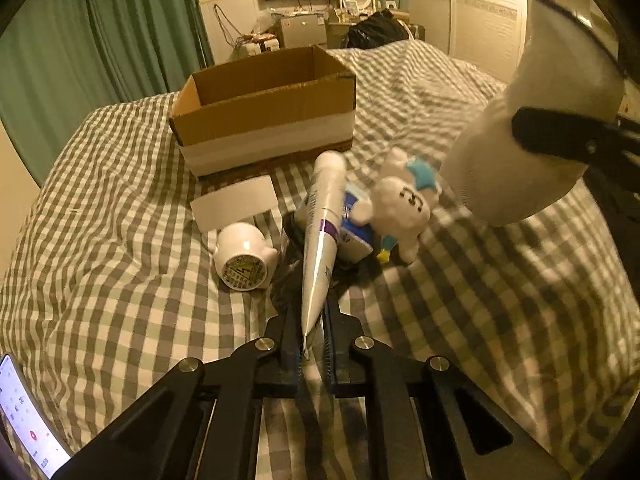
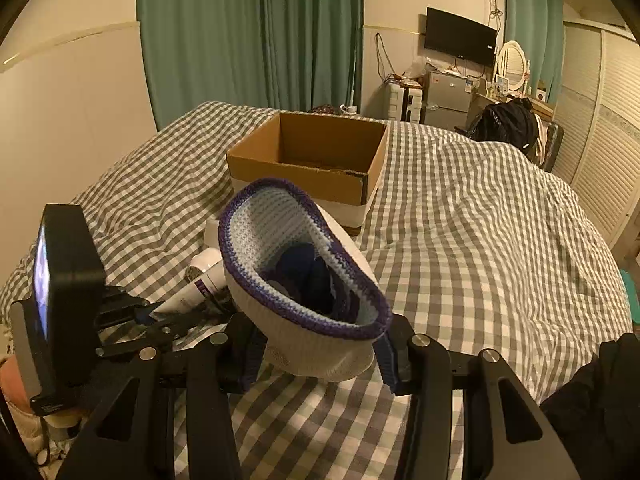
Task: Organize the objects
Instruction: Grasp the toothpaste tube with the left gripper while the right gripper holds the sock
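Observation:
My left gripper is shut on the flat end of a white tube with a purple band, which points up toward the open cardboard box. My right gripper is shut on a white knitted hat with a purple rim, held above the bed; the hat also shows at the right of the left wrist view. On the checked bedspread lie a white mug on its side, a white plush toy, a blue-white pack and a white card.
The box stands in the middle of the bed and looks empty inside. Green curtains hang behind it. A phone shows at the lower left. A dark garment lies at the lower right.

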